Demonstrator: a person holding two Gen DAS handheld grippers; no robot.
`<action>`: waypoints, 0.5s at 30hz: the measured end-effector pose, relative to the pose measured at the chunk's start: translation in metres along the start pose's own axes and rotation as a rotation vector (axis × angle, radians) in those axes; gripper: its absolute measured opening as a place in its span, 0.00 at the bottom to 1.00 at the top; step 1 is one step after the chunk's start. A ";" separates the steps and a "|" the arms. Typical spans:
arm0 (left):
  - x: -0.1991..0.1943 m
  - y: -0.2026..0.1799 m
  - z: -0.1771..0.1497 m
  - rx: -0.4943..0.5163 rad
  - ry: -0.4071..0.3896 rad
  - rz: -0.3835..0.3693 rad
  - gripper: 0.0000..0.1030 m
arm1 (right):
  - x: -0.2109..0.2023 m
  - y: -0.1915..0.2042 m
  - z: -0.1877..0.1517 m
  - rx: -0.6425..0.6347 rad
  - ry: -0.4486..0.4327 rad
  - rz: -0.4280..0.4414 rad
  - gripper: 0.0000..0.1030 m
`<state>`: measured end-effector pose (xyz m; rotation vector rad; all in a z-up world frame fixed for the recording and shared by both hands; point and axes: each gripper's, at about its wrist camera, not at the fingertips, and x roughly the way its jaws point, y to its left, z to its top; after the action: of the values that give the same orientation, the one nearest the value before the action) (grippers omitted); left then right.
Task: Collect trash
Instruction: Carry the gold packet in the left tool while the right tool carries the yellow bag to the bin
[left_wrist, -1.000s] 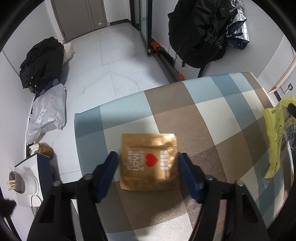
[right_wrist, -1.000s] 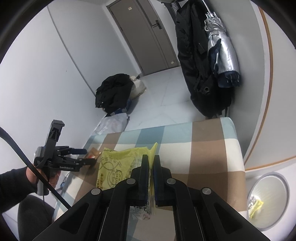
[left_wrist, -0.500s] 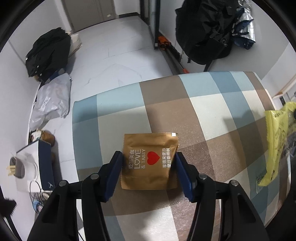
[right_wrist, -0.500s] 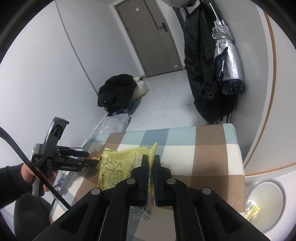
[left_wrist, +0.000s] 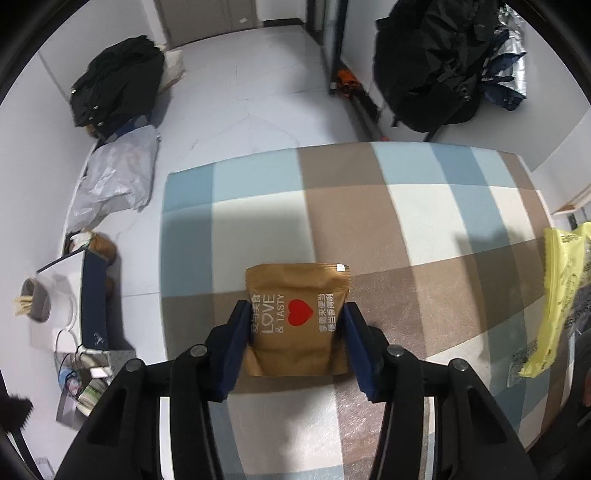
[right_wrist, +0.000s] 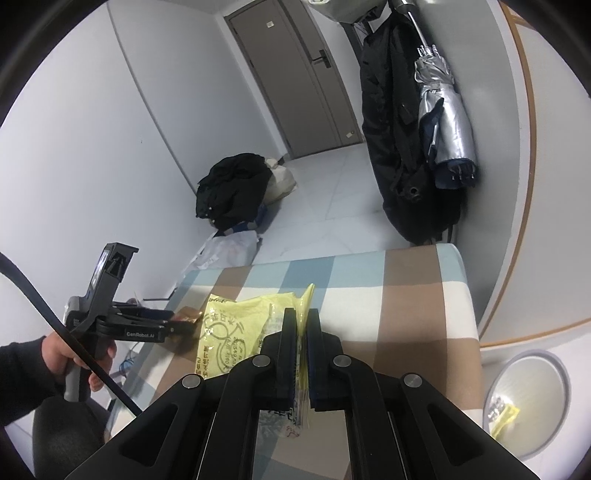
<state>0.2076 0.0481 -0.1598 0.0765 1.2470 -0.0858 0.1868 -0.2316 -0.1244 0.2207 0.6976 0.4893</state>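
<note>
Left gripper jaws closing, pinching brown snack packet by sides for lifting off checked table; right gripper clenched on yellow bag, apparently kept ready as receptacle.

The brown packet looks like matt foil-paper; the yellow bag is thin glossy plastic; the table wears checked cloth.

The brown sachet is showing "LOVE & TASTY" in white letters beside a red heart, with columns of Chinese characters on either side. The left tool is bearing "GenRobot.AI" in white on its black body. The yellow bag is carrying dark print too small to read.
</note>
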 end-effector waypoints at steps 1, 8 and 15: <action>0.000 0.001 -0.001 -0.009 0.003 -0.001 0.44 | -0.001 0.000 -0.001 -0.001 -0.003 -0.003 0.04; -0.010 -0.002 -0.006 -0.044 -0.024 -0.062 0.43 | -0.006 0.000 -0.007 -0.004 -0.005 -0.017 0.04; -0.043 -0.009 -0.012 -0.056 -0.107 -0.093 0.42 | -0.019 0.006 -0.011 -0.009 -0.026 -0.017 0.04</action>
<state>0.1820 0.0414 -0.1229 -0.0347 1.1448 -0.1337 0.1650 -0.2355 -0.1202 0.2121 0.6713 0.4727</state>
